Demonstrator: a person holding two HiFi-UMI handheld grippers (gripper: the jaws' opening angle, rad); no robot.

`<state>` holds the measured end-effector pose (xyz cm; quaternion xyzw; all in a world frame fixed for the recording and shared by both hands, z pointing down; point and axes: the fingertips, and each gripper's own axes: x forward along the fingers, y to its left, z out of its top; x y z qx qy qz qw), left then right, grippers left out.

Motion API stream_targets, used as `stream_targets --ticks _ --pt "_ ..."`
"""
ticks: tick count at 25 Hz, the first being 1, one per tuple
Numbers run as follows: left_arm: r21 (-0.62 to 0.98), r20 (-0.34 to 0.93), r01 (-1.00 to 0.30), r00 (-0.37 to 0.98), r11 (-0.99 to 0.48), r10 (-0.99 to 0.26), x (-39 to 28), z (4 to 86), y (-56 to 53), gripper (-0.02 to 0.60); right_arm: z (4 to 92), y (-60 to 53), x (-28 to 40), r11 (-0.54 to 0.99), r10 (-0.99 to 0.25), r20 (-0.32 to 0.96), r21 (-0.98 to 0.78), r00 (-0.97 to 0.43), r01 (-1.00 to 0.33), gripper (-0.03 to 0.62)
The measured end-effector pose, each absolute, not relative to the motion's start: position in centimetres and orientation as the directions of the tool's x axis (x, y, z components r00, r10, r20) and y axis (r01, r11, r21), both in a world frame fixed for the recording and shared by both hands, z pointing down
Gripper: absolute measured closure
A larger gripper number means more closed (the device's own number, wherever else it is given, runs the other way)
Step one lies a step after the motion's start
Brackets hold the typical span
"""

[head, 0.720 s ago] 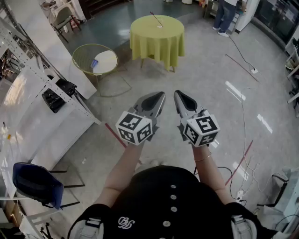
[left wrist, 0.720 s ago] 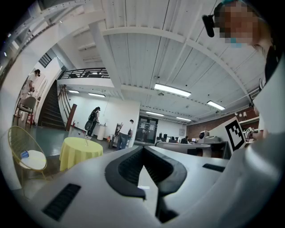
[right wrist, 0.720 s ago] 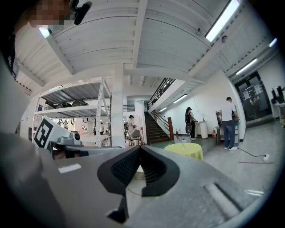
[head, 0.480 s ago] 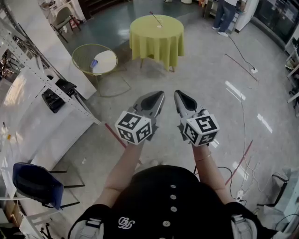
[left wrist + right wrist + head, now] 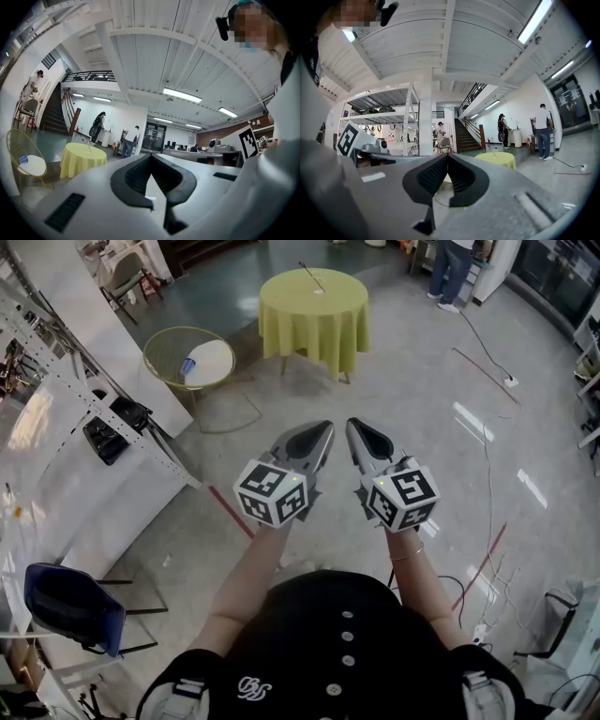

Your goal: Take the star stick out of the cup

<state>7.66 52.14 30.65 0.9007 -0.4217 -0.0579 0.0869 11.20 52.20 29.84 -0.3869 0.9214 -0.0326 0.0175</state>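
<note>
A thin stick [image 5: 312,277] leans out of a small cup [image 5: 319,292] on a round table with a yellow-green cloth [image 5: 316,320], far ahead across the floor. The left gripper view shows the same table [image 5: 83,159] and stick [image 5: 89,146], and so does the right gripper view with its table [image 5: 497,160] and stick [image 5: 493,150]. My left gripper [image 5: 327,430] and right gripper [image 5: 352,427] are held side by side at waist height over the floor, well short of the table. Both point level. Both are shut with nothing in them, jaw tips meeting at the left gripper [image 5: 150,155] and the right gripper [image 5: 447,155].
A round wire chair [image 5: 190,359] with a white cushion stands left of the table. White shelving [image 5: 84,427] runs along the left, with a blue chair [image 5: 70,606] below it. Cables [image 5: 487,521] cross the floor at right. A person [image 5: 455,268] stands at the back right.
The two grippers have edged a little closer together. Nothing else differs.
</note>
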Motion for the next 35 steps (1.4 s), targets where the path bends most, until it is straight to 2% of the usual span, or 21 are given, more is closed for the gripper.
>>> stream_targets --ticks 15,35 --pt "0.235 -0.044 -0.762 0.612 -0.604 -0.789 7.3 30.9 47.9 0.569 29.4 48.0 12.2 0.677 -0.734 -0.032 -0.123 -0.679 -0.726 0.589" --pt "0.214 -0.065 -0.725 0.658 -0.655 -0.750 1.2 28.8 27.7 0.569 28.6 28.4 4.9 0.635 -0.771 -0.036 -0.105 -0.635 -0.765 0.589"
